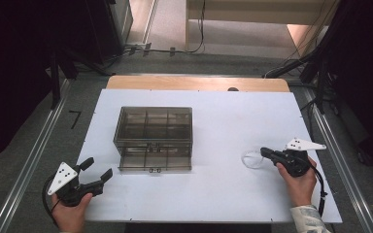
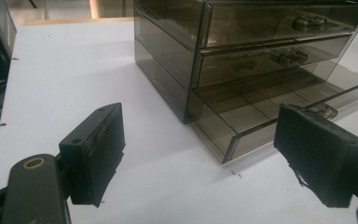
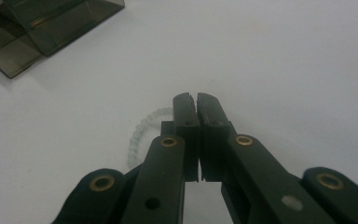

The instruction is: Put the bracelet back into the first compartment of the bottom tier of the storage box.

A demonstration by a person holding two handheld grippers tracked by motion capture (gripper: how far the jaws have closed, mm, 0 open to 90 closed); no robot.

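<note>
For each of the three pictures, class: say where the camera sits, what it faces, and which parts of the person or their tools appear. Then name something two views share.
High view: above the person's side, looking forward and down on the white table; both hands, left hand-held gripper and right hand-held gripper show.
Left gripper view: rides the left hand-held gripper, facing the smoky drawer box; its open jaws show.
Right gripper view: rides the right hand-held gripper, jaws shut over a clear bead bracelet.
Shared: the drawer box, bottom drawer pulled out.
</note>
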